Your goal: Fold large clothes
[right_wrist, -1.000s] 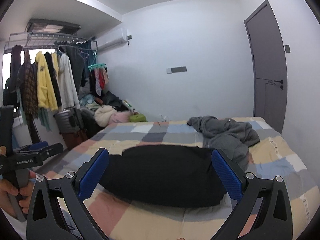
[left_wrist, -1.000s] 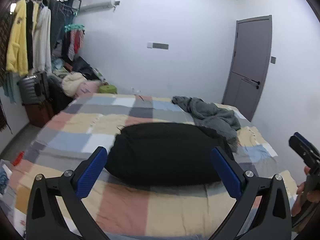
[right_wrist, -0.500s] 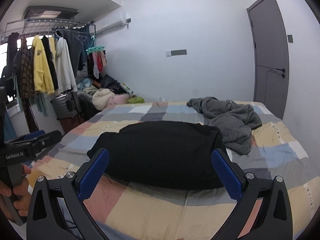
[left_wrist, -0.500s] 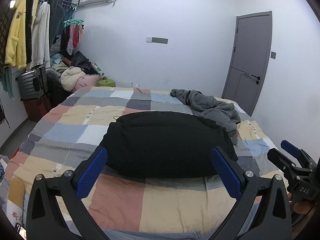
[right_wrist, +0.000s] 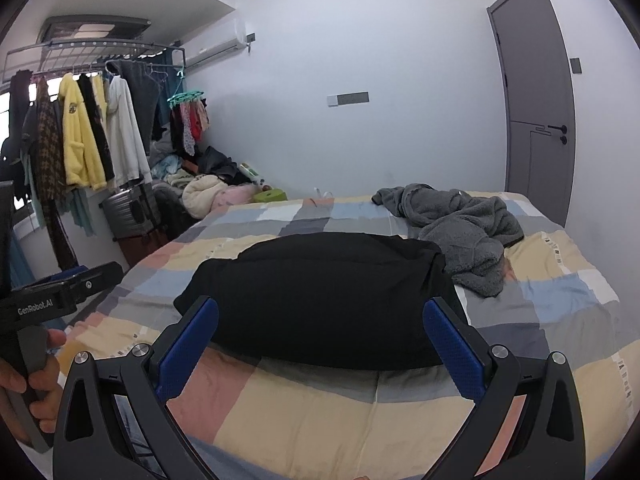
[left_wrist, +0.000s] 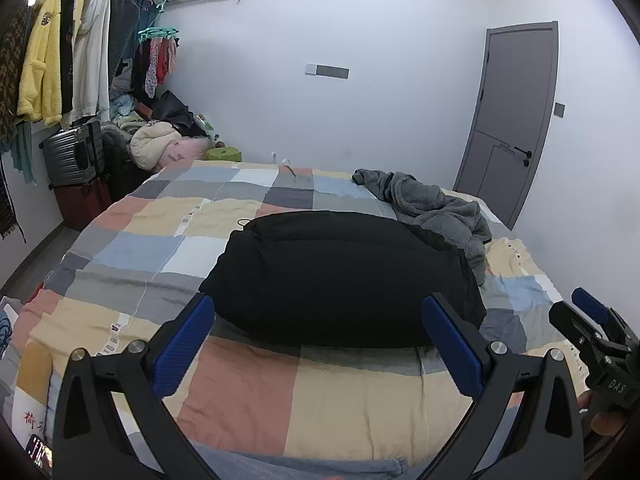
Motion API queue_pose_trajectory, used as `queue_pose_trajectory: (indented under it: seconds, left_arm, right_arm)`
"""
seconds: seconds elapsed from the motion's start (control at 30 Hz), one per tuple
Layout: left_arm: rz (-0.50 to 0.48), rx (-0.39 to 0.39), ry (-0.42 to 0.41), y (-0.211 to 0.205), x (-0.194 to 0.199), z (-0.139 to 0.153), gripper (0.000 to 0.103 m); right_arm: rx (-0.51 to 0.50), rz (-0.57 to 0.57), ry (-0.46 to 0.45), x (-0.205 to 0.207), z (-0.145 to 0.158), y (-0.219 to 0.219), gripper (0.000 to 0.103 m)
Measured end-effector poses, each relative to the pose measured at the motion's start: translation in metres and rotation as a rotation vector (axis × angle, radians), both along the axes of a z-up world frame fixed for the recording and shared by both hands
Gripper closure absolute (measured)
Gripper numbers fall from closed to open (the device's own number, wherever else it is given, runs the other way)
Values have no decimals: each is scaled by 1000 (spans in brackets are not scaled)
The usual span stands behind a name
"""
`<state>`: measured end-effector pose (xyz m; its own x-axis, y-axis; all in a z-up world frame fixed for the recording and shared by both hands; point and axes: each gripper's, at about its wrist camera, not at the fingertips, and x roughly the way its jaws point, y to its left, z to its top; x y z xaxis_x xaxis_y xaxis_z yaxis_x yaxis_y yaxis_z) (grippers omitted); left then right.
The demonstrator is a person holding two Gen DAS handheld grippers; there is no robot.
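Observation:
A black garment (left_wrist: 340, 276) lies as a folded block in the middle of the checked bed cover (left_wrist: 248, 392); it also shows in the right wrist view (right_wrist: 324, 296). A crumpled grey fleece garment (left_wrist: 440, 210) lies behind it to the right, also in the right wrist view (right_wrist: 464, 232). My left gripper (left_wrist: 318, 328) is open and empty, above the near bed edge, short of the black garment. My right gripper (right_wrist: 320, 332) is open and empty, likewise short of it. Each gripper shows at the edge of the other's view.
A clothes rack (right_wrist: 80, 132) with hanging coats, suitcases (left_wrist: 76, 160) and a pile of clothes (left_wrist: 160, 140) stand left of the bed. A grey door (left_wrist: 516, 120) is in the right wall. The bed cover (right_wrist: 320, 412) fills the foreground.
Both grippers have dropped and tilted down toward the bed, so the black garment sits closer and higher between the open fingers. The garments have not moved.

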<state>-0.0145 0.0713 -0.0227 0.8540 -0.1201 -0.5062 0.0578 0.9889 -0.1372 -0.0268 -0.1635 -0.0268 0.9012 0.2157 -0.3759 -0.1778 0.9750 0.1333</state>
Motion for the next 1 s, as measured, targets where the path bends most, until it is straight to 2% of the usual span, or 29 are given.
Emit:
queue_pose_trajectory:
  seconds: [0.17, 0.53, 1.0]
  left_arm:
    - [-15, 12, 4, -4, -2, 1, 0]
    - [4, -15, 2, 0, -6, 3, 0]
    - [-16, 30, 27, -14, -2, -6, 0]
  right_arm:
    - [1, -11, -1, -3, 2, -1, 0]
    - [-2, -15, -10, -5, 4, -3, 0]
    - [2, -36, 21, -5, -5, -11, 0]
